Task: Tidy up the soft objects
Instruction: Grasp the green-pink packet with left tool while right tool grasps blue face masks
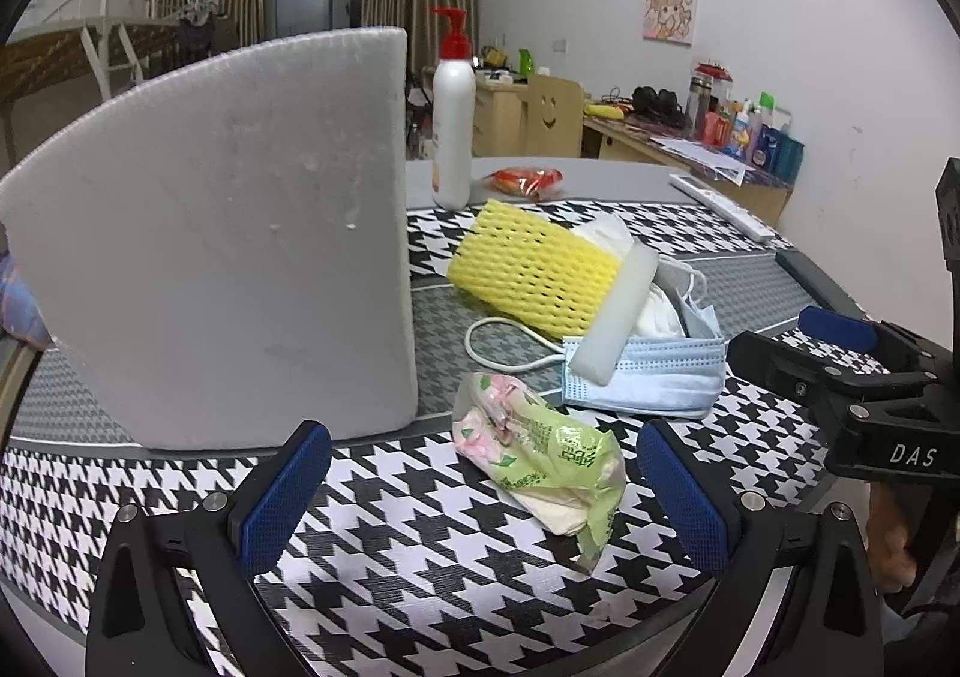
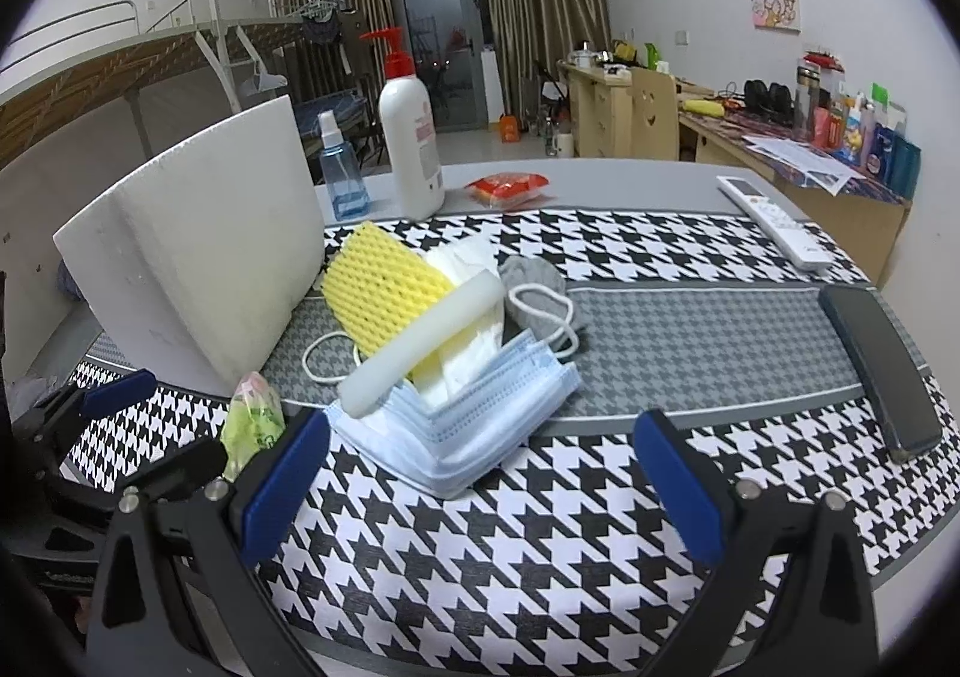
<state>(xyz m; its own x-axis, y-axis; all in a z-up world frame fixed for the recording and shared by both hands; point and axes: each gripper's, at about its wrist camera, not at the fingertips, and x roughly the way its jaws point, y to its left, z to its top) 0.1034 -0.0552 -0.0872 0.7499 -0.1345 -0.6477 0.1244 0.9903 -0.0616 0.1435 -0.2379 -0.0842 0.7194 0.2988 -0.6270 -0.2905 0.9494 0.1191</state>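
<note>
Holding your left gripper [image 1: 480, 491] wide apart, you frame the crumpled green tissue pack [image 1: 540, 455] between its fingers; your right gripper [image 2: 480, 479], equally spread and empty, hovers just short of the blue mask [image 2: 474, 425]. Only the right view shows the spray bottle [image 2: 341, 173] beyond the mask, behind the foam box [image 2: 198, 251].

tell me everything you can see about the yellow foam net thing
The yellow foam net is a soft, flattened mesh sleeve with rows of small diamond-shaped holes. It lies tilted on the houndstooth table mat, close beside the big white foam block. A white foam bar rests across its near end, white tissue lies under it, and a blue face mask sits at that end of the pile. Neither gripper touches it.
</note>
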